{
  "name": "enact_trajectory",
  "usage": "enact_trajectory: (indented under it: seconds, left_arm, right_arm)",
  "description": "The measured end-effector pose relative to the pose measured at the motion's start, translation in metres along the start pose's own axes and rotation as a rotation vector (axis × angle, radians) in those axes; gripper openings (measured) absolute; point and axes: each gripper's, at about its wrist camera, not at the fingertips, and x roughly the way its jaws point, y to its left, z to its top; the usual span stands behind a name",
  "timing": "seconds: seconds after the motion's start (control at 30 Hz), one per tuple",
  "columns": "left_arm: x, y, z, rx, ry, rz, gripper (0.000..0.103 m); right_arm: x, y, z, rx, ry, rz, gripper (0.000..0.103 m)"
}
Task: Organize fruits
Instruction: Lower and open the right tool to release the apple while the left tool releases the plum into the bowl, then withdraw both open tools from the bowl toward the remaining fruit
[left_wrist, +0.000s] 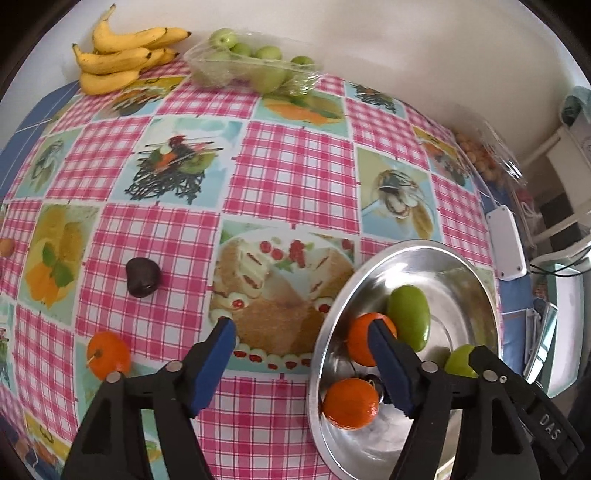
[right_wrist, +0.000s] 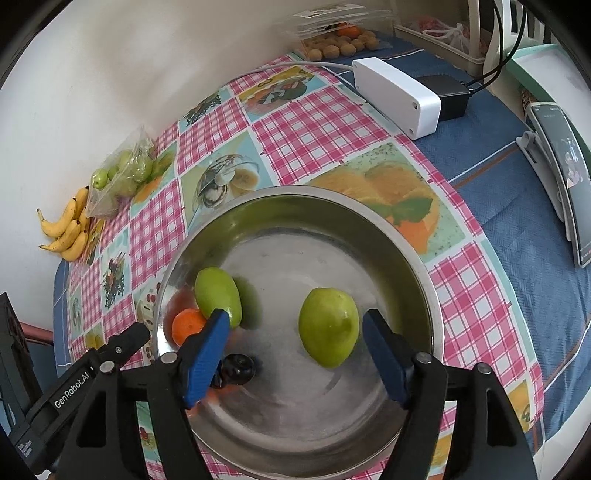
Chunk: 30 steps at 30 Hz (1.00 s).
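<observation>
Reading "GenRobot.AI" on the left claw (right_wrist: 125, 341), "DAS" on the right claw (right_wrist: 293, 323); both gape empty. Green fruit (right_wrist: 328, 326) in steel bowl (right_wrist: 424, 273), checked-cloth counter (left_wrist: 295, 158), white wall.

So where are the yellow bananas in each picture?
Left wrist view: the bananas lie at the top left, at the far table edge by the wall.
Right wrist view: the bananas sit at the far left, small, against the wall.
Shared landmark: the clear bag of green fruits lies right beside them in both views.
</observation>
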Motion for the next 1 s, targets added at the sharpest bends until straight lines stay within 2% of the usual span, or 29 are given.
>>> enact_trajectory:
  seconds: [0.2, 0.27, 0.3, 0.43, 0.53, 1.0]
  left_arm:
    - [-0.003, 0.005, 0.002, -0.011, -0.018, 0.037, 0.096]
    - [-0.003, 0.007, 0.002, -0.014, -0.024, 0.042, 0.102]
    - [-0.004, 0.008, 0.002, -0.015, -0.025, 0.043, 0.103]
    - [-0.002, 0.009, 0.003, -0.015, -0.025, 0.052, 0.103]
    - [-0.001, 0.007, 0.001, 0.012, -0.046, 0.093, 0.103]
    - [-0.012, -0.003, -0.001, 0.134, -0.147, 0.164, 0.103]
  right_arm:
    - [0.002, 0.001, 0.000, -0.003, 0.002, -0.002, 0.082]
    - [0.004, 0.001, 0.000, -0.005, 0.004, -0.006, 0.093]
    - [0.004, 0.000, 0.000, -0.005, 0.002, -0.005, 0.097]
    - [0.003, 0.000, 0.000, -0.010, -0.008, -0.006, 0.097]
    - [0.002, 0.000, 0.001, -0.010, -0.015, -0.011, 0.101]
    - [-0.004, 0.010, -0.002, -0.054, -0.047, -0.004, 0.101]
